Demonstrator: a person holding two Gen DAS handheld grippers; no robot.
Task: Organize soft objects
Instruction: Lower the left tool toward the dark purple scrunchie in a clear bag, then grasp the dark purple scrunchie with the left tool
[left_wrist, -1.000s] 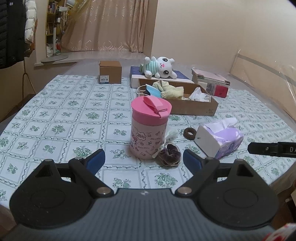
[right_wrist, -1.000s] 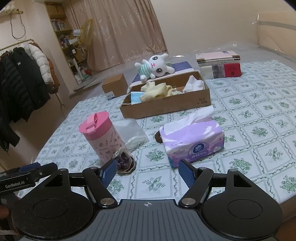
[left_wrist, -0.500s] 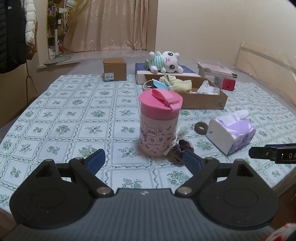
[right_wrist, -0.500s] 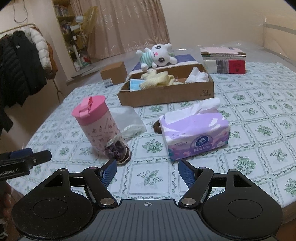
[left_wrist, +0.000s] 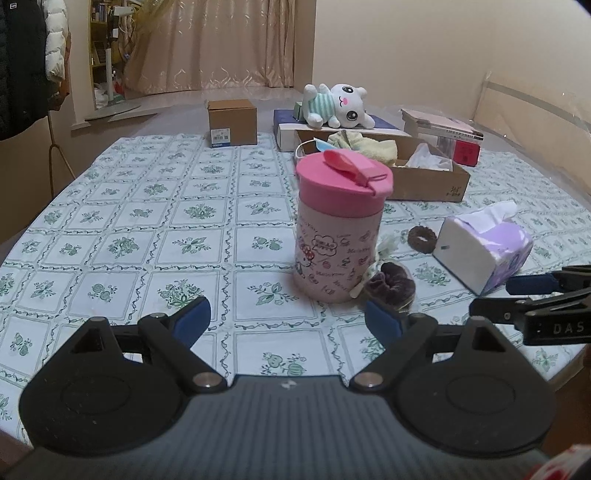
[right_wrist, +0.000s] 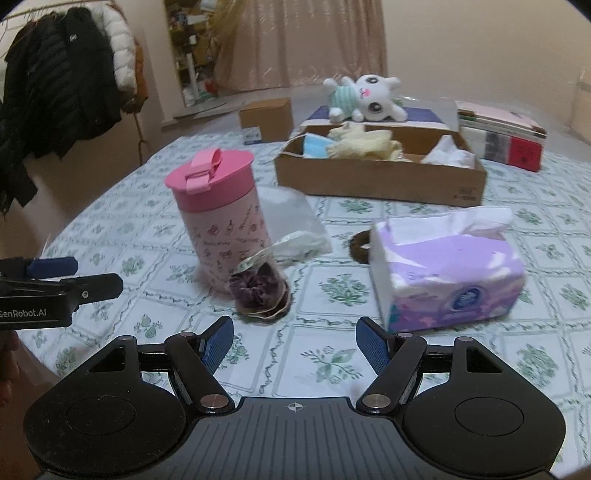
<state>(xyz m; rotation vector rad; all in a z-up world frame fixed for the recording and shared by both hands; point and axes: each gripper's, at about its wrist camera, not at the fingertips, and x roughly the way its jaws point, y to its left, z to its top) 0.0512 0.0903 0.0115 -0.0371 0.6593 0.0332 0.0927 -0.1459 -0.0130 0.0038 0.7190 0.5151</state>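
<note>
A dark purple scrunchie in a clear bag lies against a pink-lidded tumbler. A brown scrunchie rests beside a purple tissue pack. Behind them a low cardboard box holds a blue face mask, a pale yellow cloth and white tissue. A white plush toy lies on a flat box behind. My left gripper is open in front of the tumbler. My right gripper is open, short of the bagged scrunchie and empty.
A small brown carton stands at the back of the tablecloth. Books are stacked at the back right. Coats hang at the left. A clear plastic bag lies behind the tumbler.
Both grippers have sunk and come closer to the tumbler and the bagged scrunchie. The right one rolled level. Neither changed its opening.
</note>
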